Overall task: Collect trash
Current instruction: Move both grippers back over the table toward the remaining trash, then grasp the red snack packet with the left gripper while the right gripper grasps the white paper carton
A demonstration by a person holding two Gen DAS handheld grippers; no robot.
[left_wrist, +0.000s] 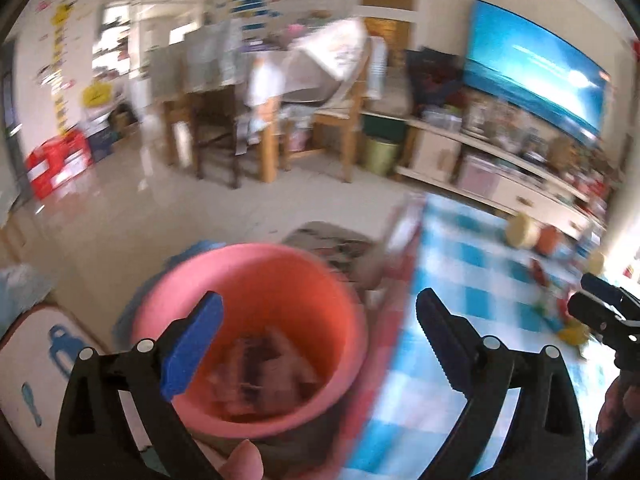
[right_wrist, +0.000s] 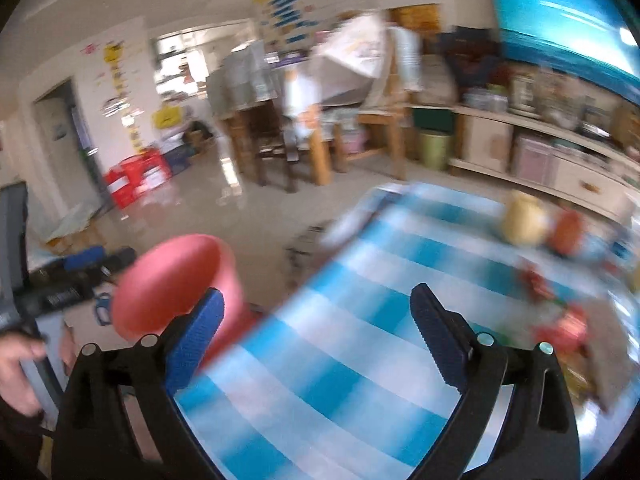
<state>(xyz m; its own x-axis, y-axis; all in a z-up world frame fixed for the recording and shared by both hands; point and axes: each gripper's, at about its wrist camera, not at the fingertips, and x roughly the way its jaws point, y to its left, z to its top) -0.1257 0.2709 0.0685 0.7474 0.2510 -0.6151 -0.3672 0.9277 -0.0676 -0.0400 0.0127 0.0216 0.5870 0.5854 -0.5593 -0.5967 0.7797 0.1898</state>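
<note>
I see my left gripper (left_wrist: pixel 316 344) spread wide, empty, above the pink bucket (left_wrist: pixel 256 320) holding blurred trash (left_wrist: pixel 260 368); my right gripper (right_wrist: pixel 316 340), also spread, hangs beside the bucket over the checked cloth (right_wrist: pixel 340 380).

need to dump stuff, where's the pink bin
In the left wrist view the pink bin sits low centre, on the floor just left of the blue checked tablecloth.

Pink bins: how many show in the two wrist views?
1. The pink bin stands on the floor beside the blue-checked table, left of it in both views. Blur may hide others.
</note>
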